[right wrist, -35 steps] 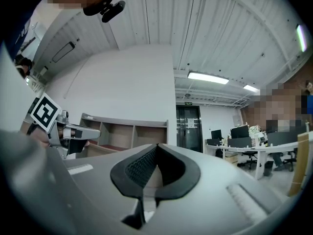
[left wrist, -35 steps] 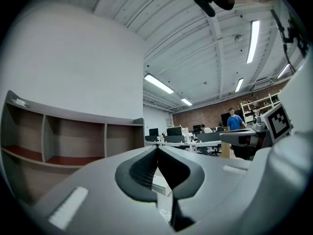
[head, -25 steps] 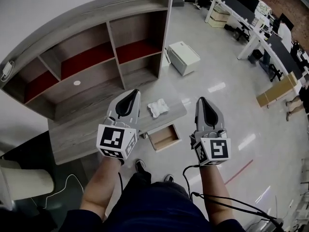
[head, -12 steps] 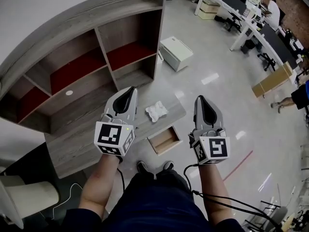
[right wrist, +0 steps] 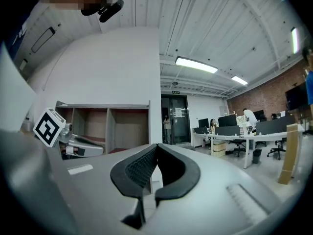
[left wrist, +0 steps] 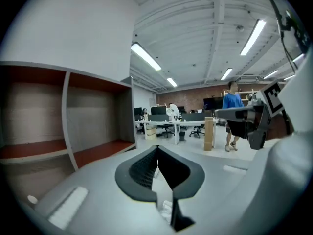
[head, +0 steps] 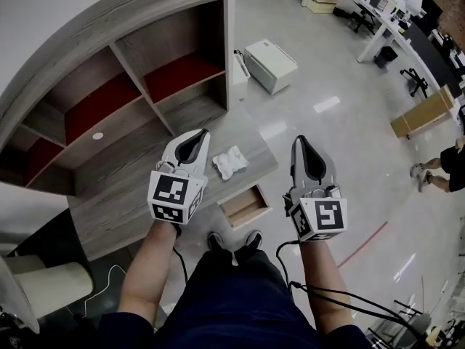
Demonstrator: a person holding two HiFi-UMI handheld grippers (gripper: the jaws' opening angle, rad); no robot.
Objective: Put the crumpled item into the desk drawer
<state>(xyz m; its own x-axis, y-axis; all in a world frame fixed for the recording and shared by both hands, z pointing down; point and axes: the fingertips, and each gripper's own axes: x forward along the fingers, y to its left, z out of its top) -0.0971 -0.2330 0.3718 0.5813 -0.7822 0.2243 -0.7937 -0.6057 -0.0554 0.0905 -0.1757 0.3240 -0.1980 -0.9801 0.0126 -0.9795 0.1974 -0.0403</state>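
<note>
Crumpled item: white crumpled wad (head: 229, 161), paper-like. It lies on the desk top near the right end, touching neither of your grippers.
Drawer: desk drawer (head: 245, 205), a shallow box with a pale wood inside. It is pulled open from the desk's front edge, just below the wad in the head view.
Desk: grey wood-grain desk (head: 131, 195), a long top running from lower left to the right end where the wad rests.
Left claw: your left gripper (head: 200, 135) is grey-shelled, with a marker cube at its rear. You hold it above the desk top, its tip just left of the wad. In the left gripper view (left wrist: 157, 150) the black ribbed pads meet at the tip with nothing between them.
Right claw: your right gripper (head: 300, 141) is held to the right of the drawer, with glossy floor behind it. In the right gripper view (right wrist: 156, 147) the pads are pressed together at the tip, empty.
Shelving: wood-grain shelf unit (head: 145, 57) with red-lined compartments, standing behind the desk. A small white disc (head: 97, 135) lies on one lower shelf.
Floor items: a white box (head: 270, 65) stands beside the shelf unit's right end. A brown cardboard carton (head: 426, 112) stands well apart at the far right.
Feet: your dark shoes (head: 234, 240) are just below the open drawer.
</note>
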